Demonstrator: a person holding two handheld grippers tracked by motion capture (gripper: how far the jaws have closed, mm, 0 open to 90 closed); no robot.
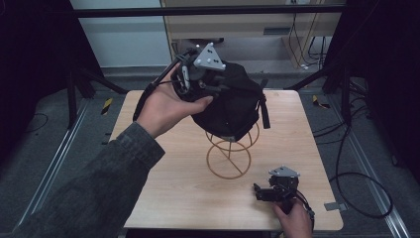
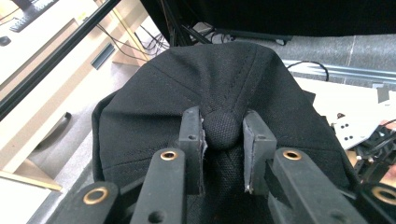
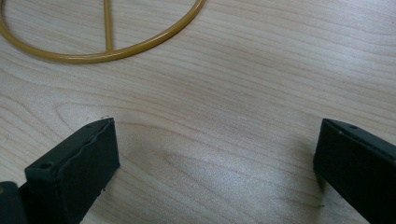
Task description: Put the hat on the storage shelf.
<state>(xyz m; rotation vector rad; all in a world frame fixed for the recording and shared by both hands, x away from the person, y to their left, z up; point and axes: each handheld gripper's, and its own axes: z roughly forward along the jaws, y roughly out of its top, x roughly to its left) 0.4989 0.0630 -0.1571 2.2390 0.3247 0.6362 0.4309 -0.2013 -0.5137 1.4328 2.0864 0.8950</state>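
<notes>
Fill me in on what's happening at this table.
A person is working a black cap that sits on a gold wire stand on the wooden table. The left gripper is shut on the button at the cap's crown, with the left hand holding it over the stand. The right gripper rests low over the bare table near the stand's base ring, its jaws wide apart with nothing between them.

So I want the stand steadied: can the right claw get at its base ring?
Probably yes: the right claw is open on bare table beside the base ring, nothing between.
</notes>
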